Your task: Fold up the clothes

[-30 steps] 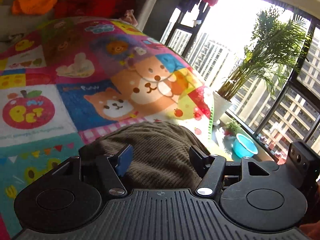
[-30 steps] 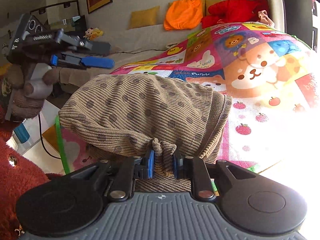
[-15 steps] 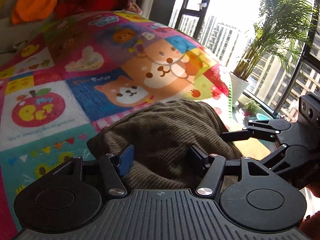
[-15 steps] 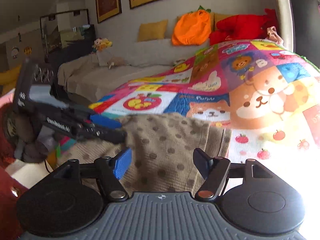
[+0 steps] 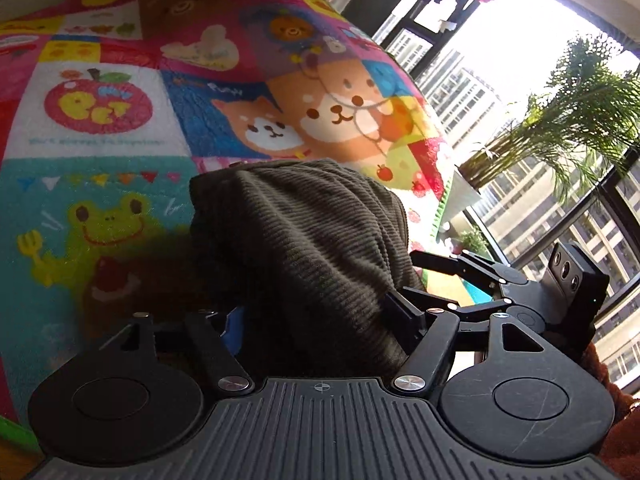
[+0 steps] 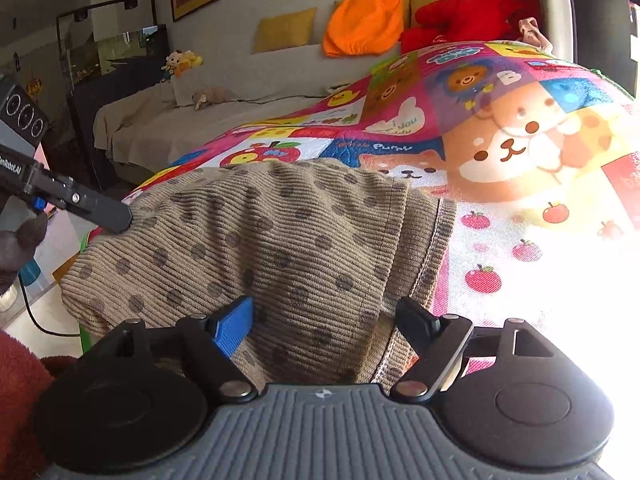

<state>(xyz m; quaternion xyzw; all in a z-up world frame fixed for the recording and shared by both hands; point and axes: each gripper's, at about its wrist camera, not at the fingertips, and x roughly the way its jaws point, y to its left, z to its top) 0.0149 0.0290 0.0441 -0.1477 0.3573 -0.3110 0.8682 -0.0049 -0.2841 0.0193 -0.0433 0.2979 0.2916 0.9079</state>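
Note:
A brown ribbed garment with dark dots (image 6: 280, 248) lies folded in a bundle on the colourful cartoon play mat (image 6: 500, 120). It looks dark and shaded in the left wrist view (image 5: 312, 248). My left gripper (image 5: 320, 320) is open, its fingers on either side of the near edge of the garment. My right gripper (image 6: 328, 320) is open, its fingers also astride the garment's near edge. The left gripper shows from the side in the right wrist view (image 6: 84, 204), touching the garment's left side. The right gripper shows in the left wrist view (image 5: 460, 276) at the garment's right edge.
A grey sofa (image 6: 208, 120) with orange (image 6: 364, 20) and red (image 6: 468, 16) plush cushions stands behind the mat. A potted palm (image 5: 560, 120) and a large window (image 5: 520, 80) are beyond the mat's right edge. A dark cabinet (image 6: 112, 64) stands at the far left.
My right gripper opened and let go of the garment fold, which dropped onto the mat. Both grippers moved down and close around the bundle's near edge; the left stayed open.

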